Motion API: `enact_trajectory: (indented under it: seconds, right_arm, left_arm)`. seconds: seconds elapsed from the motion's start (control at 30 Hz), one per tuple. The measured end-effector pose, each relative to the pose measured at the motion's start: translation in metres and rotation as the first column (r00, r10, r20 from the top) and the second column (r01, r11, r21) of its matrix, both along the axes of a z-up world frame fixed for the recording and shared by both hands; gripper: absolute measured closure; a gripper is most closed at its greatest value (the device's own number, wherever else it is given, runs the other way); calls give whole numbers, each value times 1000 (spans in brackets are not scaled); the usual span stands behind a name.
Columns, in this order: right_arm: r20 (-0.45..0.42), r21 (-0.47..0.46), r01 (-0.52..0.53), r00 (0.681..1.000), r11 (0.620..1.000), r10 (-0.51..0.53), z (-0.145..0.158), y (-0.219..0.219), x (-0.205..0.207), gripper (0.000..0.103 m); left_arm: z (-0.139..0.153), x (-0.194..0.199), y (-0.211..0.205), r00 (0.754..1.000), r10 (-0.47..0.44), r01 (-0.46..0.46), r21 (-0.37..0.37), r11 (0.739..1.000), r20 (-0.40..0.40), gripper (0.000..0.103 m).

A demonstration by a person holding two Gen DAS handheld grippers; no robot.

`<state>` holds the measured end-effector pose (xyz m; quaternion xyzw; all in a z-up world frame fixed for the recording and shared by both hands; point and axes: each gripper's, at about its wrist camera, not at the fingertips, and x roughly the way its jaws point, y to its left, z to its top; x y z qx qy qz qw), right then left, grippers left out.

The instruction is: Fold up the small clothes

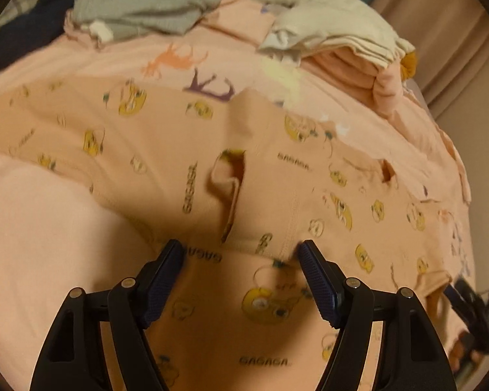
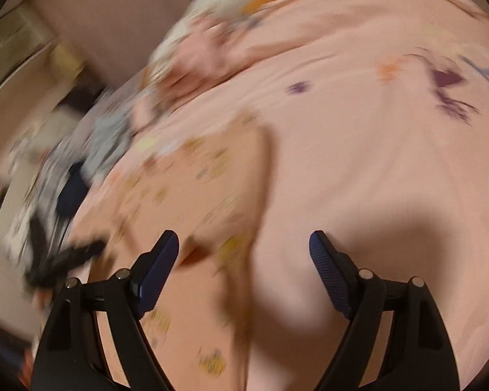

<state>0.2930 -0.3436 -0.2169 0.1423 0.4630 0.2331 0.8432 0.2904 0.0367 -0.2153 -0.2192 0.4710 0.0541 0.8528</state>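
Note:
A peach garment [image 1: 166, 137] printed with yellow cartoon figures and lettering lies spread on a pink bedsheet [image 1: 32, 228]. My left gripper [image 1: 240, 254] hovers open over the garment's near part. A stitched hem [image 1: 267, 244] runs between its fingertips, and the pads press on nothing. In the blurred right wrist view, my right gripper [image 2: 244, 244] stands open above the garment's edge [image 2: 238, 195], where it meets the bare sheet [image 2: 358, 163]. Nothing is gripped there.
At the back of the bed lie a grey garment [image 1: 140, 9], a dark navy one [image 1: 22, 32] and a white plush goose [image 1: 309, 9] on a stack of folded clothes [image 1: 358, 58]. A dark blurred object [image 1: 472, 303] shows at the bed's right edge.

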Motion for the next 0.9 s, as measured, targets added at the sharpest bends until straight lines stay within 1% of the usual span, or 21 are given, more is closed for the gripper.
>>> enact_trajectory:
  seconds: [0.03, 0.07, 0.1, 0.17, 0.2, 0.23, 0.27, 0.3, 0.33, 0.4, 0.43, 0.53, 0.6, 0.63, 0.67, 0.7, 0.73, 0.77, 0.83, 0.87, 0.9]
  right_arm:
    - [58, -67, -28, 998, 997, 32, 5, 9, -8, 21]
    - [104, -119, -31, 994, 992, 43, 8, 16, -14, 19]
    - [129, -153, -35, 990, 988, 55, 8, 23, -16, 20]
    - [120, -170, -69, 989, 983, 90, 2, 37, -14, 26]
    - [110, -175, -79, 989, 981, 99, -3, 43, -12, 38]
    - [100, -212, -84, 989, 974, 107, -9, 51, -9, 57]
    - [89, -254, -75, 991, 964, 100, -16, 54, -4, 67]
    - [73, -301, -52, 994, 952, 78, -23, 53, 0, 85]
    - [65, -332, -25, 997, 943, 49, -28, 53, 3, 90]
    - [69, -285, -5, 997, 958, 26, -28, 45, 5, 91]
    - [68, -271, 7, 998, 963, 12, -26, 40, 5, 91]
    - [50, -251, 28, 999, 967, -15, -27, 25, 6, 92]
    - [39, -241, 29, 999, 970, -20, -26, 25, 8, 90]
    - [35, -243, 26, 999, 970, -18, -26, 26, 7, 88]
    - [29, -248, 20, 1000, 969, -13, -26, 28, 7, 85]
    - [25, -245, 9, 1000, 970, -3, -25, 30, 6, 79]
    - [26, -238, -3, 1000, 971, 9, -24, 31, 3, 73]
    - [28, -233, -12, 999, 972, 19, -23, 32, 2, 71]
    - [24, -235, -16, 999, 972, 22, -25, 33, 1, 67]
    - [24, -241, -18, 999, 970, 25, -25, 34, 1, 67]
    - [26, -248, -21, 999, 969, 28, -25, 36, 1, 66]
  left_arm:
    - [1, 1, 0, 1000, 6, -6, 3, 1000, -1, 33]
    - [5, 5, -1, 1000, 18, -18, 0, 1000, 2, 43]
    - [9, 10, -2, 1000, 20, -20, 7, 1000, 0, 57]
    - [16, 17, -3, 1000, 15, -15, 21, 1000, -19, 63]
    - [22, 22, -5, 1000, 9, -9, 28, 1000, -5, 67]
    - [24, 22, -6, 1000, 7, -7, 37, 999, 7, 71]
    - [28, 24, -6, 1000, 10, -10, 51, 999, 15, 83]
    - [31, 27, -5, 1000, 23, -24, 57, 998, 16, 86]
    - [32, 29, 0, 999, 46, -46, 43, 998, 13, 86]
    - [38, 29, 12, 997, 67, -67, -3, 998, 35, 90]
    - [41, 28, 15, 996, 75, -75, 1, 997, 45, 91]
    - [50, 16, 31, 991, 102, -109, 90, 990, 82, 91]
    - [39, 7, 44, 995, 99, -102, 103, 989, 32, 91]
    - [31, 4, 49, 997, 80, -79, 68, 995, -6, 91]
    - [23, 0, 52, 998, 54, -53, 9, 999, -40, 91]
    - [18, -4, 53, 998, 27, -31, -60, 998, -55, 91]
    - [15, -8, 51, 999, -5, 0, -118, 993, -47, 91]
    - [16, -11, 49, 999, -25, 20, -142, 990, -33, 89]
    - [19, -16, 37, 997, -74, 75, -171, 982, 12, 72]
    - [19, -16, 31, 995, -92, 95, -178, 979, 27, 56]
    - [19, -15, 26, 994, -100, 107, -192, 976, 46, 49]
